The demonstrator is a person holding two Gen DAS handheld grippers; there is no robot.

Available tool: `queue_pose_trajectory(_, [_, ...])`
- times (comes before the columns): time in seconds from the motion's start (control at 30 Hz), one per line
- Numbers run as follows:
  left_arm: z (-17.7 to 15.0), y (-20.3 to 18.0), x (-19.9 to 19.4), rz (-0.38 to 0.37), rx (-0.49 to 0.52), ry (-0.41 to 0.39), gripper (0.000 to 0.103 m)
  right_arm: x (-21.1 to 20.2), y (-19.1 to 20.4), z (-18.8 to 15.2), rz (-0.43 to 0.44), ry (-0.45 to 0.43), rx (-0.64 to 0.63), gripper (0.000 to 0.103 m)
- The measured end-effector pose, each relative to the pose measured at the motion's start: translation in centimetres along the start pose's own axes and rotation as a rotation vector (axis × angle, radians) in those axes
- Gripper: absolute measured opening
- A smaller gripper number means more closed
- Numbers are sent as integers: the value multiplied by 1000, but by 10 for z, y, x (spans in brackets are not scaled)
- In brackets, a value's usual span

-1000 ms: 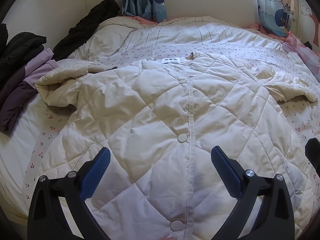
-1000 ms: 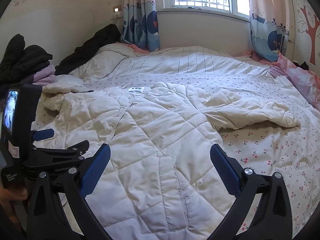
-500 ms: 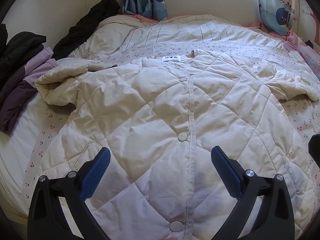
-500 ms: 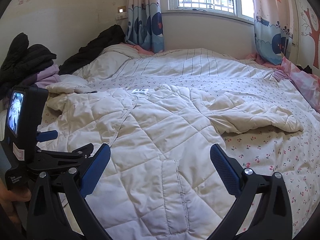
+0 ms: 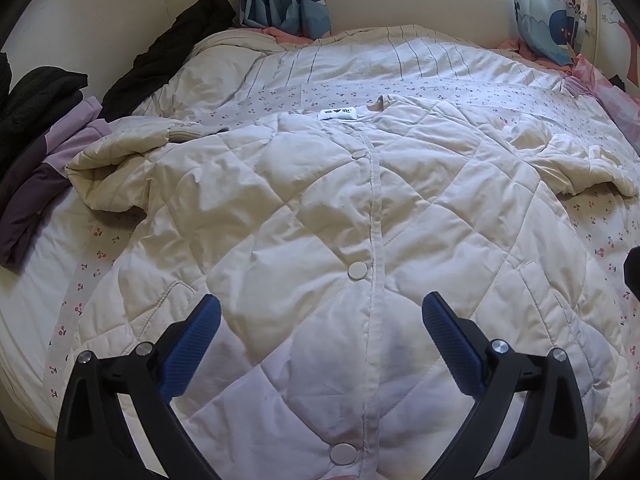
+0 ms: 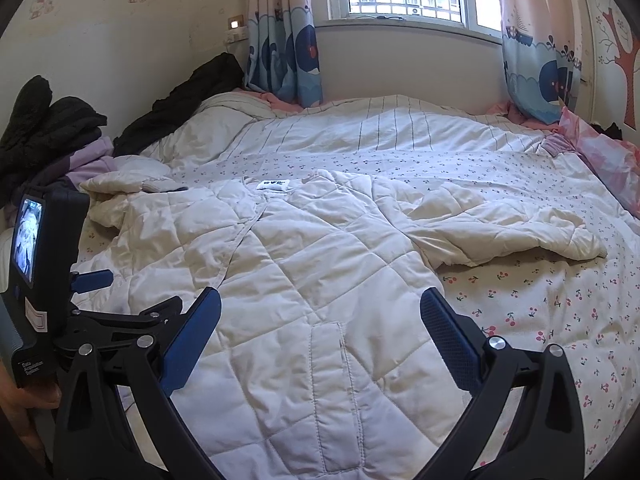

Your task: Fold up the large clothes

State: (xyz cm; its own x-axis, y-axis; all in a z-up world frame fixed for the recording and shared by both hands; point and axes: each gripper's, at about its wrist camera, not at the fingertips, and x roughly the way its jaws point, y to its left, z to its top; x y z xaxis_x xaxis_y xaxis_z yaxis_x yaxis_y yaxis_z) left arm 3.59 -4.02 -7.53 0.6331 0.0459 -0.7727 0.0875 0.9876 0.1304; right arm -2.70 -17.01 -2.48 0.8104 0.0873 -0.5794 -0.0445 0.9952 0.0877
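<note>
A cream quilted jacket (image 5: 320, 208) lies front-up on the bed, snapped shut down the middle, collar label toward the window. Its left sleeve (image 5: 124, 164) is bunched near the dark clothes; its right sleeve (image 6: 508, 232) stretches out to the right. My left gripper (image 5: 320, 320) hovers open above the jacket's lower front, holding nothing. My right gripper (image 6: 320, 316) is open too, above the jacket's right pocket (image 6: 336, 396). In the right wrist view the left gripper's body (image 6: 48, 272) with its small screen shows at the left edge.
The bed (image 6: 540, 308) has a cherry-print sheet and a striped quilt (image 6: 380, 128) at the head. Dark and purple clothes (image 5: 36, 128) pile along the left wall. A pink pillow (image 6: 604, 160) lies at the right. Curtains (image 6: 284, 40) and a window stand behind.
Both cameras have tilted up slightly, so more of the wall and window shows. The jacket lies as before and both grippers have stayed open.
</note>
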Motion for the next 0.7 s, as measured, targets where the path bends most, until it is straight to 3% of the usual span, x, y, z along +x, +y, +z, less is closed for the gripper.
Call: queue_pose_trajectory(0.7, [1,-12,0,-7,13,-4,97,-1,-22,8,-20,-21,-6,96])
